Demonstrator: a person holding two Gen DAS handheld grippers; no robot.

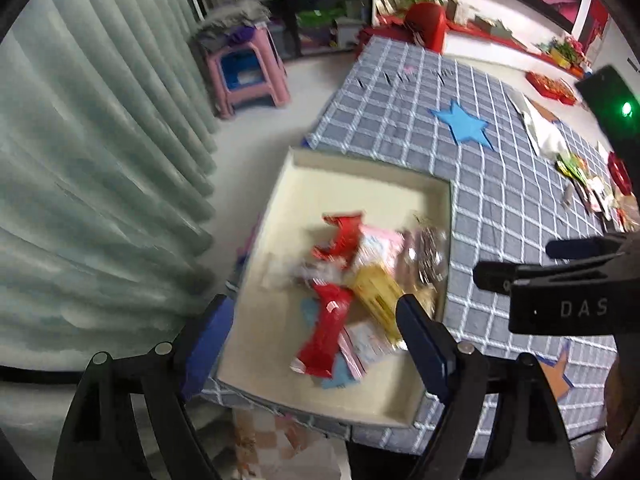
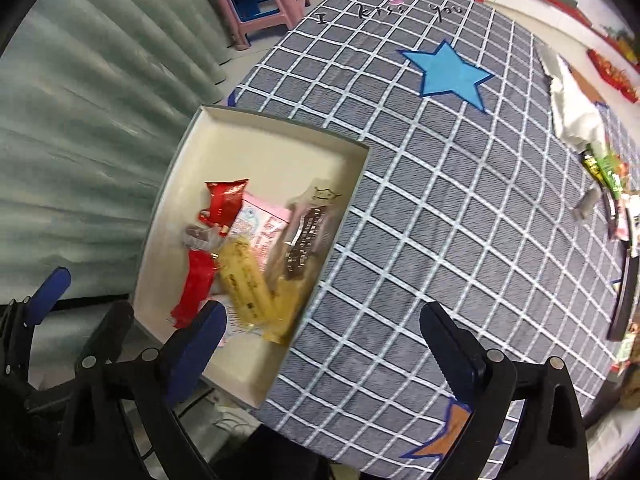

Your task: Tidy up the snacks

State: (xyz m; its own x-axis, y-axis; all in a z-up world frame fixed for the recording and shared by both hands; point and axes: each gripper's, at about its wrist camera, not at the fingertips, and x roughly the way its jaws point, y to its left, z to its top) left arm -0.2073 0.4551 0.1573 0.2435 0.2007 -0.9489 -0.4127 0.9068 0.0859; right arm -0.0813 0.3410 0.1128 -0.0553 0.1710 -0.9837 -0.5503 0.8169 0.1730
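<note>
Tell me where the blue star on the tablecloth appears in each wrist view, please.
Left wrist view: blue star, upper right of centre, beyond the box.
Right wrist view: blue star, upper centre-right, beyond the box.
Shared landmark: pink stool.

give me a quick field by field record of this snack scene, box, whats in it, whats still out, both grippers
box: cream shallow box at the table's left edge
in box: red packets, pink packet, yellow bars, clear-wrapped dark bar
still out: loose snack pile at the table's far right
surface: grey checked tablecloth with blue star
left gripper: open, empty, over the box
right gripper: open, empty, over the box's right wall
</note>
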